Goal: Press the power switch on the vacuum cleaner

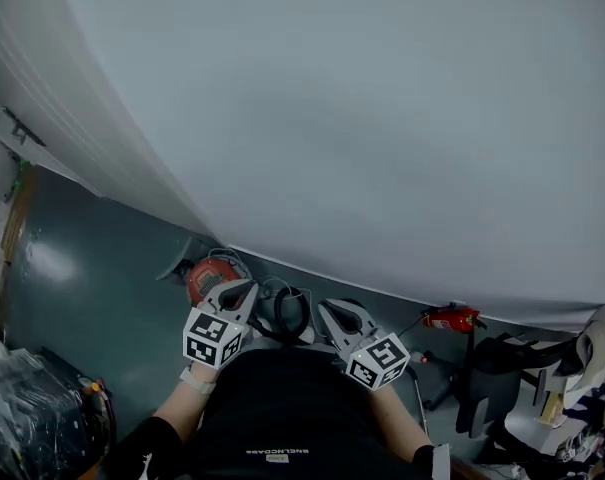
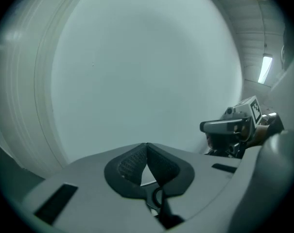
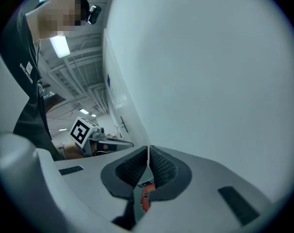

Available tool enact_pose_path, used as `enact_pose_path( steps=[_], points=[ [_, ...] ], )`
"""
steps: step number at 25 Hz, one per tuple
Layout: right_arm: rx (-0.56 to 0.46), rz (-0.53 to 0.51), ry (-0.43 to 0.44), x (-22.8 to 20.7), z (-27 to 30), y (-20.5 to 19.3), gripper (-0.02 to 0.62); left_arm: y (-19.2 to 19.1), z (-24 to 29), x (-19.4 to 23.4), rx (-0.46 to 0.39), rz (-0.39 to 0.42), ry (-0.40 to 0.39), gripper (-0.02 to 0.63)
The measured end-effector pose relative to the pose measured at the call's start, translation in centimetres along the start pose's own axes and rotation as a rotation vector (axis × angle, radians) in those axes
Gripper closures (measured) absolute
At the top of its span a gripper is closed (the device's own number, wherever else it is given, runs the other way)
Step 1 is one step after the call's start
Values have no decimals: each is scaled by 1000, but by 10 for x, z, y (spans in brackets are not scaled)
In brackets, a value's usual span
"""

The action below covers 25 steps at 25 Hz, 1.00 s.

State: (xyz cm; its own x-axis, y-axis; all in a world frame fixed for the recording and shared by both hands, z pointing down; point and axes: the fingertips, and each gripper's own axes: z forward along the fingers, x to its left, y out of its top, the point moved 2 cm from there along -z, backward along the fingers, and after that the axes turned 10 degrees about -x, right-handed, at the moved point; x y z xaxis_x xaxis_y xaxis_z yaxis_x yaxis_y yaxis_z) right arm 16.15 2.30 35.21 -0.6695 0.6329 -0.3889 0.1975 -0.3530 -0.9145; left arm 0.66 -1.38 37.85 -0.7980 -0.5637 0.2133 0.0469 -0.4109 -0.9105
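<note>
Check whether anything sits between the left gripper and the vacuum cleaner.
Nothing visible does. In the head view the left gripper, jaws together, hangs over the red vacuum cleaner on the floor, with no object between. Its own view faces only the white wall.

Left gripper [image 1: 238,294]: pale grey moulded shell, black rectangular slot on each side of top face, black ribbed pads [image 2: 132,164] set in dark V-shaped recess. Right gripper [image 1: 334,315]: same grey shell, same black ribbed pads, same slots. Each carries white cube with black square markers: left cube [image 1: 214,338], right cube [image 1: 378,360]. Person wears black top [image 1: 272,418] with small line of white print; short black sleeves [image 1: 142,448]; white patch [image 1: 440,462] at right sleeve. Pale band [image 1: 194,379] round left wrist.
</note>
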Motion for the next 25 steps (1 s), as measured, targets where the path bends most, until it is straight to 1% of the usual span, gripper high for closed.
enact_pose_path(
  steps=[4, 7, 12, 17, 20, 25],
  points=[
    [-59, 61, -45, -23, -14, 9, 563, 17, 4, -32, -24, 10, -50, 591],
    [-91, 87, -51, -36, -18, 16, 563, 19, 14, -45, -27, 21, -78, 592],
    [-119, 9, -46, -39, -16, 30, 563, 24, 22, -50, -54, 11, -119, 592],
    [-154, -10, -45, -39, -18, 42, 563, 34, 25, -56, -76, 34, -145, 591],
    [-157, -29, -49, -37, -19, 48, 563, 39, 27, -56, -97, 28, -152, 591],
    [-152, -57, -40, -29, -20, 49, 563, 38, 28, -62, -106, 15, -176, 591]
  ],
)
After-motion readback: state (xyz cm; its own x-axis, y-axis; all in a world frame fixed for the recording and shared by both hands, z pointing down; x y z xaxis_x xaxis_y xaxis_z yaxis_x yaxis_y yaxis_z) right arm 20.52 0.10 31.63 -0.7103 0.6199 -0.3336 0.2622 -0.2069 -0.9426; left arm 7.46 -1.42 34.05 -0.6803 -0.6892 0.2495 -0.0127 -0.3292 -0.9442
